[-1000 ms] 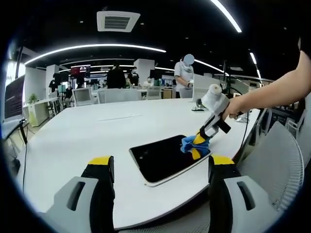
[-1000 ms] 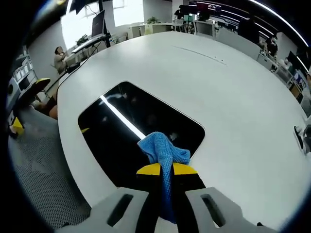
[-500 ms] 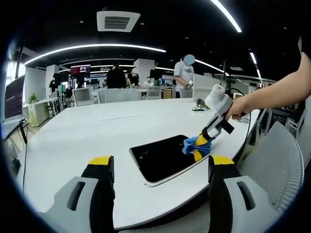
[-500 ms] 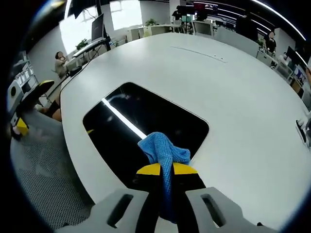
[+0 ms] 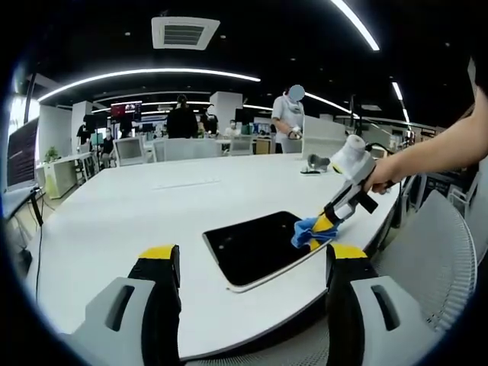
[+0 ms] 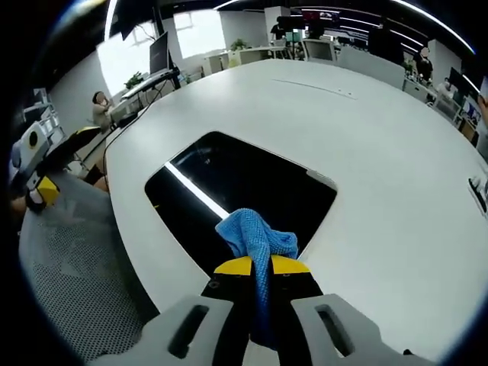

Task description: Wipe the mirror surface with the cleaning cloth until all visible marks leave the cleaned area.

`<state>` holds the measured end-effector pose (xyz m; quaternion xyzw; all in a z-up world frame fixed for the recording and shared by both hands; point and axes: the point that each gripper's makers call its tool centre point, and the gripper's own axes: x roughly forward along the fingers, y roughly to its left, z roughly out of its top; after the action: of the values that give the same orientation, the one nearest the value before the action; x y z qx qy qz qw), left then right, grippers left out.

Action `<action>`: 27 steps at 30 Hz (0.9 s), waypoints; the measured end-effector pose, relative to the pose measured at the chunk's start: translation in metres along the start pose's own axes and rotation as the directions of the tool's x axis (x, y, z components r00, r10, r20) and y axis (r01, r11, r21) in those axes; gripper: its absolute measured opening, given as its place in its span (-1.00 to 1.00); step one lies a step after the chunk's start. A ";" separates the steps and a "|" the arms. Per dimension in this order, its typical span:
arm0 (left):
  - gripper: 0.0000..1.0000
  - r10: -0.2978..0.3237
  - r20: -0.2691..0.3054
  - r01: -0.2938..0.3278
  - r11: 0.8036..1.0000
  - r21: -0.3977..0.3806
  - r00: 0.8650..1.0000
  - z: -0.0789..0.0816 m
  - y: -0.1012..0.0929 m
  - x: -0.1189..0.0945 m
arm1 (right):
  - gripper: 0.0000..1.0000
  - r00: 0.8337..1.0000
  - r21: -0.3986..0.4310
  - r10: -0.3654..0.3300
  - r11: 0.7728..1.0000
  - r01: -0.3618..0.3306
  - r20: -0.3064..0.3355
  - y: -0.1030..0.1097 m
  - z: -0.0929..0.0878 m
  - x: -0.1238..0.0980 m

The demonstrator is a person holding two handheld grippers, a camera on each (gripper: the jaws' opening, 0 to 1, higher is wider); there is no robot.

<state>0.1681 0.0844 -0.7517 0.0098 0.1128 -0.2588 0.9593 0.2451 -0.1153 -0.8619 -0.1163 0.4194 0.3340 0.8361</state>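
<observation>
On the white table [image 5: 114,206], the mirror [image 5: 255,248] is seen lying flat near the rounded edge, dark and reflecting a ceiling light strip. The blue cloth [image 6: 258,238] is pinched between the pressed-together jaws of the right gripper [image 6: 259,267] and is placed at the mirror's near edge in the right gripper view, so the unwiped glass lies ahead and to the left of the jaws. The mirror's long axis is judged to run diagonally away from that gripper, toward the upper left. The left gripper [image 5: 248,263] is held spread and empty, well back from the table edge, so the right one is nearer the mirror. Whether marks remain on the glass cannot be told. No readable brand, label or writing is seen.
</observation>
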 end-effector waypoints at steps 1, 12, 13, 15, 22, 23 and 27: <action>0.53 0.000 0.000 0.000 1.000 0.000 1.000 0.000 0.000 0.000 | -0.99 1.000 -0.004 0.002 1.000 -0.002 0.000 0.001 -0.001 -0.001; 0.53 -0.001 -0.001 0.001 1.000 0.000 1.000 0.000 0.000 0.000 | -0.99 1.000 -0.020 0.022 1.000 -0.022 0.007 0.009 -0.011 -0.006; 0.53 -0.001 -0.001 0.001 1.000 0.000 1.000 0.000 0.000 0.000 | -0.99 1.000 -0.034 0.019 0.999 -0.018 0.017 0.010 -0.011 -0.006; 0.53 -0.001 -0.002 0.001 1.000 0.000 1.000 -0.001 0.000 0.000 | -0.99 0.999 -0.011 0.019 1.000 -0.019 0.037 0.009 -0.011 -0.006; 0.53 0.001 0.000 -0.001 1.000 0.000 1.000 0.000 0.001 0.000 | -0.99 0.998 -0.012 0.051 0.999 -0.050 0.049 0.014 -0.016 -0.009; 0.53 0.001 0.000 -0.001 1.000 0.000 1.000 0.000 0.001 0.000 | -0.99 0.997 -0.032 0.058 0.998 -0.056 0.053 0.015 -0.016 -0.009; 0.53 0.001 -0.002 -0.001 1.000 0.000 1.000 -0.001 0.001 0.000 | -0.98 0.996 -0.062 0.067 0.996 -0.064 0.054 0.015 -0.015 -0.008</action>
<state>0.1686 0.0852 -0.7524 0.0103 0.1138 -0.2582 0.9593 0.2221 -0.1151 -0.8636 -0.1184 0.3892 0.3767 0.8322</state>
